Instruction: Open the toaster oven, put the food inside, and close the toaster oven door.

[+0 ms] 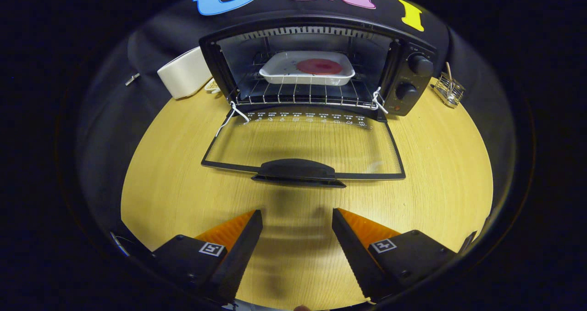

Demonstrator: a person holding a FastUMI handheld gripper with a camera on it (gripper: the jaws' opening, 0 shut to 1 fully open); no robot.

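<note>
A black toaster oven (415, 79) stands at the far side of the wooden table (440, 182). Its glass door (302, 143) lies folded flat toward me, with the black handle (296, 169) at its near edge. Inside, on the wire rack (302, 94), rests a white tray (275, 74) holding a round red piece of food (319, 66). My gripper (297, 217) is open above the table, a short way in front of the door handle. Nothing is between its fingers.
A white box-like appliance (183, 72) stands left of the oven against the cloth wall. A small wire holder with a stick (448, 88) sits to the oven's right. White cords (231, 111) hang at both door hinges.
</note>
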